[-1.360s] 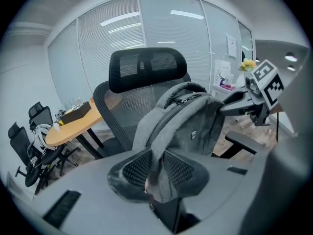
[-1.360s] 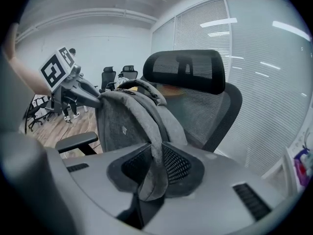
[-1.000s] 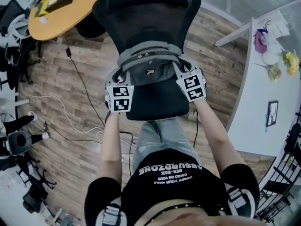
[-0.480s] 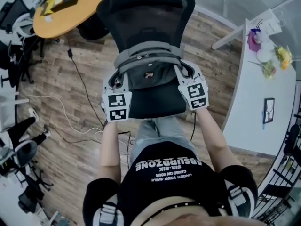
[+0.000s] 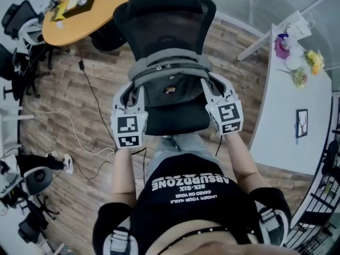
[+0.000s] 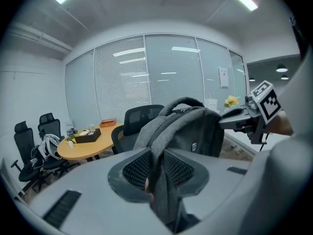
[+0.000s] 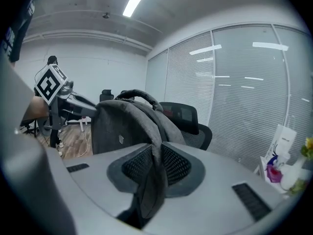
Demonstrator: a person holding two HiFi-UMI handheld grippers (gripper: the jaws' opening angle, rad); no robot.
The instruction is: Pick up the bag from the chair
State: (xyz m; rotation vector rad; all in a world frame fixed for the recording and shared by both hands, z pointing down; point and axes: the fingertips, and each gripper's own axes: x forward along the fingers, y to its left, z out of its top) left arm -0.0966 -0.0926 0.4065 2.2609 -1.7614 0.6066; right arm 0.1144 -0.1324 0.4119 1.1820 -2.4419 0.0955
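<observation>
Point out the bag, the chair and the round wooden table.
bag (image 5: 169, 81), head view, on its grey body between the two straps.
chair (image 5: 166, 28), head view, on the black mesh backrest.
table (image 5: 79, 25), head view, on a bare part of the top.

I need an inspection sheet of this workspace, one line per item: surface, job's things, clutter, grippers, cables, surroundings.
Surface: black mesh office chair, front of the seat bare.
Job's things: grey fabric backpack, upright in front of the backrest; whether it is clear of the seat cannot be told.
Clutter: nothing seen on the chair besides the backpack.
Grippers: left gripper shut on one shoulder strap; right gripper shut on the other.
Cables: black cable and white cable on the wooden plank floor, left of the chair.
Surroundings: round orange table with a dark tray; white desk with flowers and a framed picture; spare black chairs at left.
</observation>
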